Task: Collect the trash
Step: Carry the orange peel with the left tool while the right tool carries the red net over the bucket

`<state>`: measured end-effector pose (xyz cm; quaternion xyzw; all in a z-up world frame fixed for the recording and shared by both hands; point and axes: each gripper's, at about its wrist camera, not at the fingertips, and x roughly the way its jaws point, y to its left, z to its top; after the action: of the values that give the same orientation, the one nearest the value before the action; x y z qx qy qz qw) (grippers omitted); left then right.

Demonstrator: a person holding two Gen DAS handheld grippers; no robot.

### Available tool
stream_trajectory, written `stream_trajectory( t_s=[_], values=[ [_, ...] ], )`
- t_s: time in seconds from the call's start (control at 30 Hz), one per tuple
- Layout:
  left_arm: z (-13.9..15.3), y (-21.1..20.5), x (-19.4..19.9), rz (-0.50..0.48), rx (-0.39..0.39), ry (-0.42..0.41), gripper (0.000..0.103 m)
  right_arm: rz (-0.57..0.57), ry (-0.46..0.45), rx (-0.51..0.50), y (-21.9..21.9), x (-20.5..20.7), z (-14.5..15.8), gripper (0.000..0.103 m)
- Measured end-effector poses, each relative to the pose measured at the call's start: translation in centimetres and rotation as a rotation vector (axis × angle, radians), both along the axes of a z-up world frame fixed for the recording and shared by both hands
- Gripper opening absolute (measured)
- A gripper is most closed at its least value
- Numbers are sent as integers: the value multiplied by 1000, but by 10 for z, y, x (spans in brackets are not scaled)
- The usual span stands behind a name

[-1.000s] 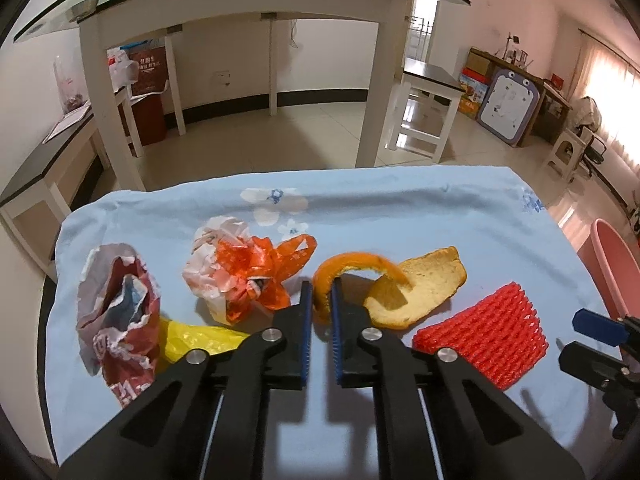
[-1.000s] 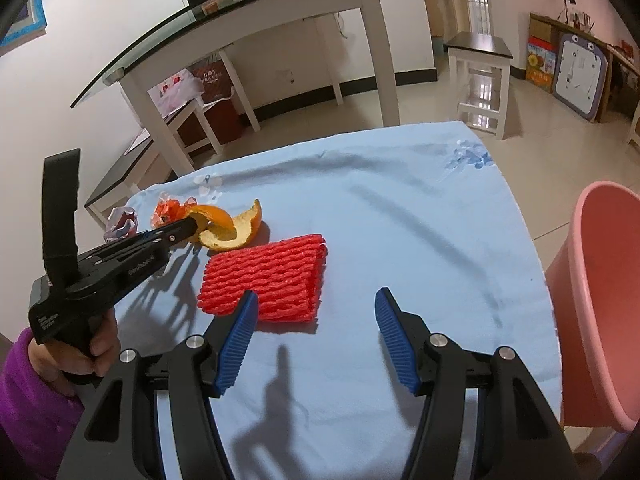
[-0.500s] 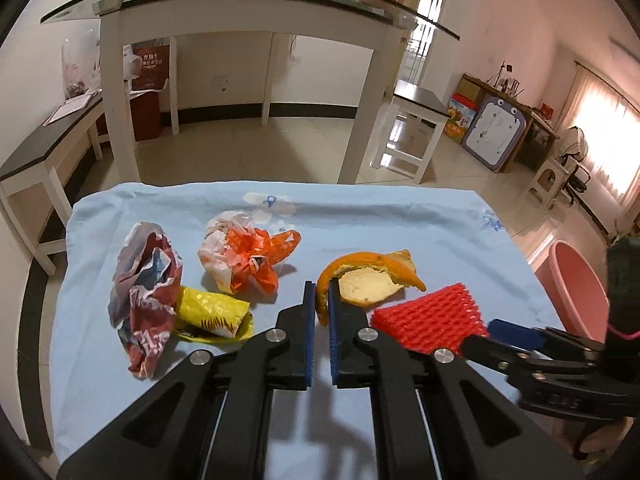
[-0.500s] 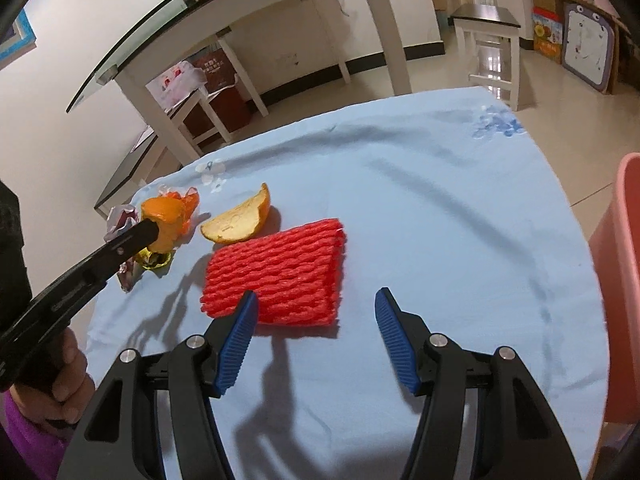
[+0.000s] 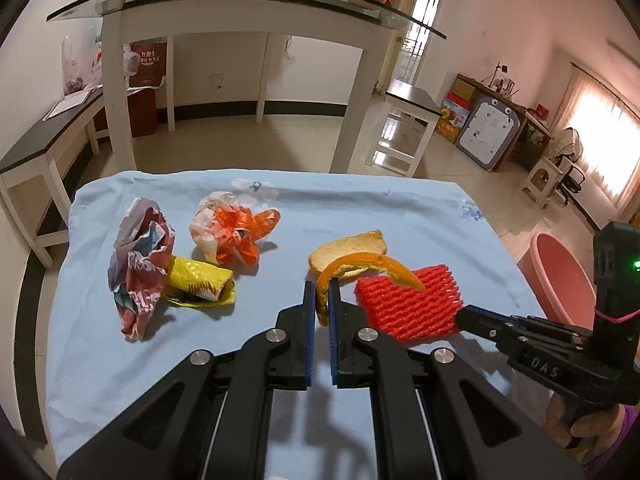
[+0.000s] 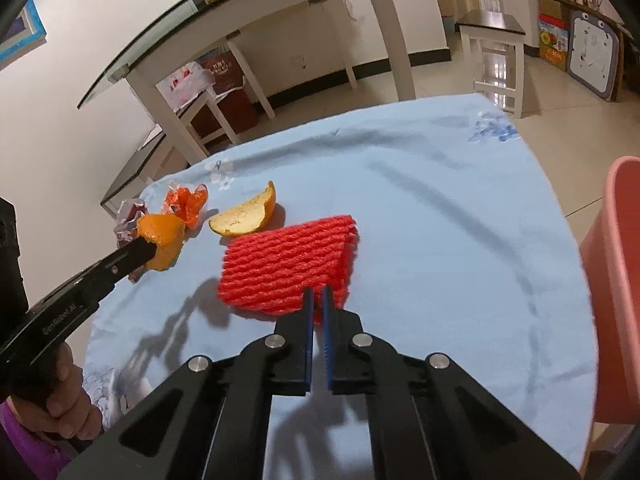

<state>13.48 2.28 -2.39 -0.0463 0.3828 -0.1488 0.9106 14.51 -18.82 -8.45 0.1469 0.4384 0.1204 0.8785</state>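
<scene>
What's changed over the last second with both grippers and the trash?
The right gripper closed from wide open onto the near edge of the red foam fruit net. The left gripper lifted its curled orange peel strip off the blue cloth. The pale peel slice and crumpled wrappers stayed put.

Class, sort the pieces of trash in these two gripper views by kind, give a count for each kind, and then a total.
Orange peel pieces: 2 (one held in the left gripper, one on the cloth)
Crumpled wrappers or bags: 3 (red-white, yellow, orange)
Red foam fruit net: 1, held by the right gripper
Total: 6
</scene>
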Motion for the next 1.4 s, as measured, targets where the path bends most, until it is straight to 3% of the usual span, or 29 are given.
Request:
stream_trajectory(
  t_s=[0.43, 1.4],
  values=[
    [12, -29, -26, -42, -14, -11, 5, -90, -84, 11, -50, -53, 30, 3],
    [38, -143, -62, -223, -13, -57, 6, -294, -217, 40, -156, -144, 68, 3]
  ],
)
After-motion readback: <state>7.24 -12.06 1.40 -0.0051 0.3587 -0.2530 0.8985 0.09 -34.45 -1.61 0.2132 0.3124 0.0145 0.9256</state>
